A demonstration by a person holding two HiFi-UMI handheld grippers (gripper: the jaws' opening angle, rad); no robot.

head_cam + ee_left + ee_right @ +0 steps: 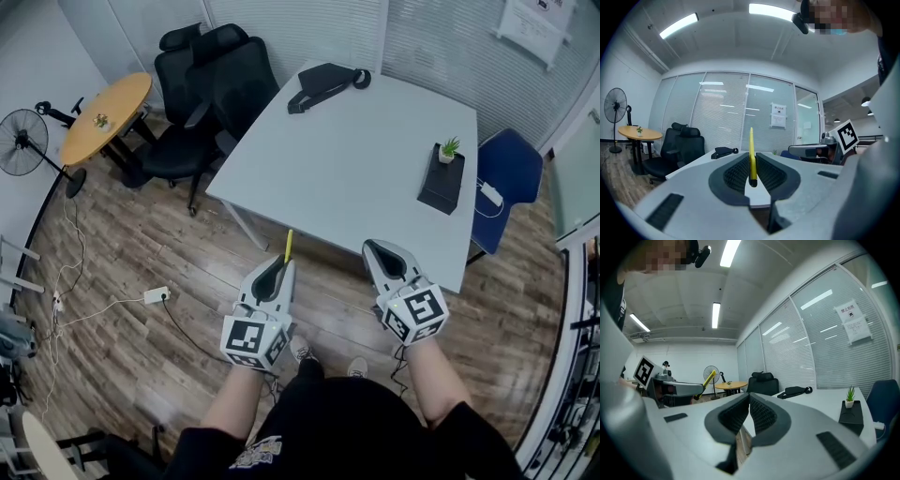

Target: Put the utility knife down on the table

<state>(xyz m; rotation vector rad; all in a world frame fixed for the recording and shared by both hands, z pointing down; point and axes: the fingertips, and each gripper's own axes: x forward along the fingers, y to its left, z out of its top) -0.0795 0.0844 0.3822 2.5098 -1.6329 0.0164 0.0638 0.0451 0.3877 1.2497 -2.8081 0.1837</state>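
The yellow utility knife [288,247] sticks out forward from my left gripper [277,265], which is shut on its handle. In the left gripper view the knife [751,145] stands upright, pinched between the two dark pads [738,172]. My right gripper [376,247] hangs beside it at the near edge of the white table [356,159]. Its jaws meet at the tips with nothing between them. From the right gripper view, the left gripper [677,390] and the knife [709,378] show at the left. Both grippers are in the air over the floor, just short of the table.
A black bag [323,84] lies at the table's far side. A black box with a small plant [442,176] stands at its right. Black office chairs [202,89] stand left of the table, a blue chair [509,173] right. A round wooden table [105,117] and a fan [22,142] are far left.
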